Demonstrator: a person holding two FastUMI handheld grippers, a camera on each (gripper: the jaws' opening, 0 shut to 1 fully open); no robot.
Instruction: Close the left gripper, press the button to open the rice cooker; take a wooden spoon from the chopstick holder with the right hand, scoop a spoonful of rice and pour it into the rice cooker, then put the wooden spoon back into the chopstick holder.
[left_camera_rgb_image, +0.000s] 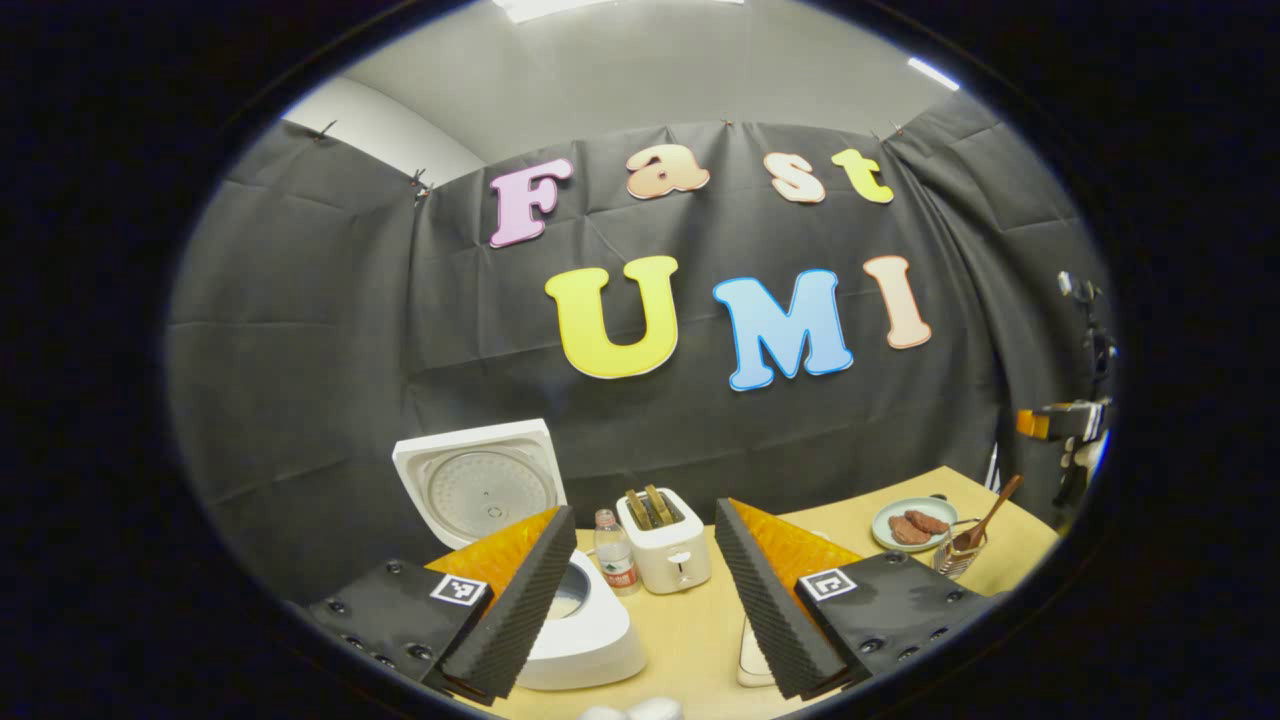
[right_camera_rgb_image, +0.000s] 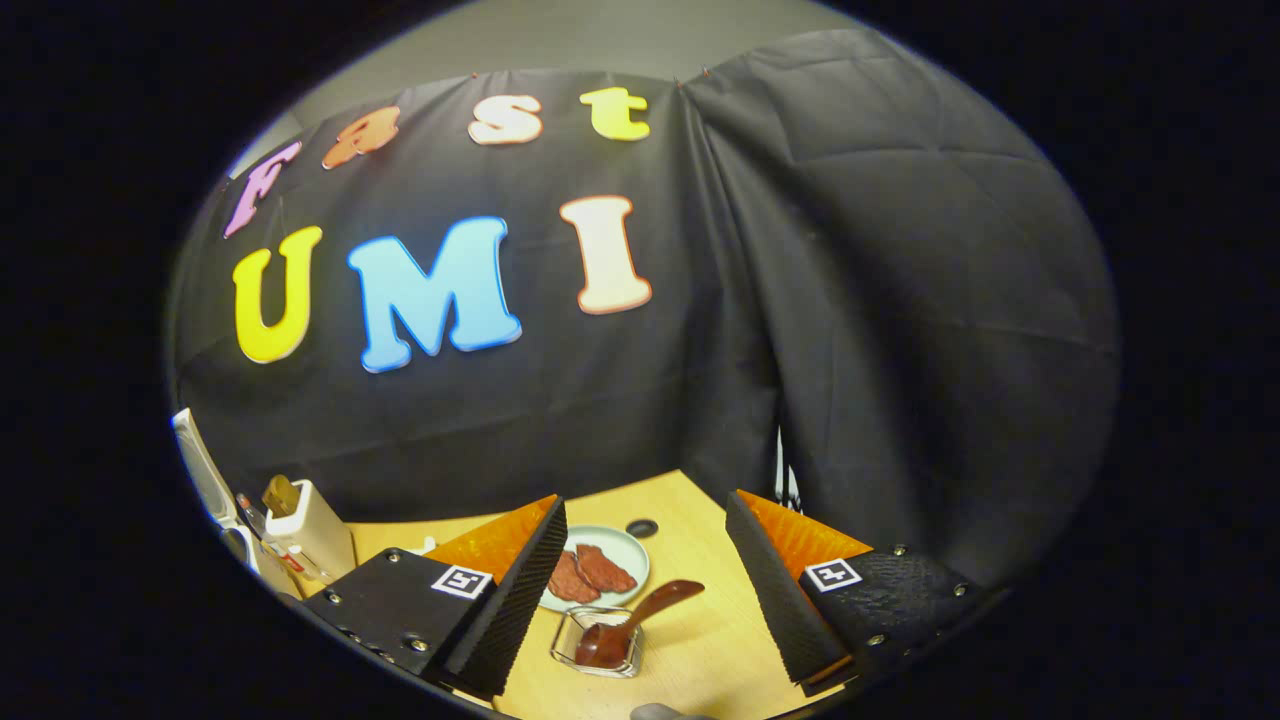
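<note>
Wooden brown spoon (right_camera_rgb_image: 630, 618) stands in the wire chopstick holder (right_camera_rgb_image: 598, 645) between my right gripper (right_camera_rgb_image: 648, 590)'s spread jaws — I'd drop onto its handle squarely — left gripper (left_camera_rgb_image: 645, 590) gapes near the lid-up white rice cooker (left_camera_rgb_image: 520, 540)

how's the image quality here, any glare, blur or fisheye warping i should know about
Left gripper view: strong fisheye bend, the booth wall bulges; ceiling lights blow out at the top; the open rice cooker and toaster look sharp. Right gripper view: dimmer, table tilted and curved; a sheen on the wooden spoon; the plate is clear, while the toaster at the left edge is squeezed.
</note>
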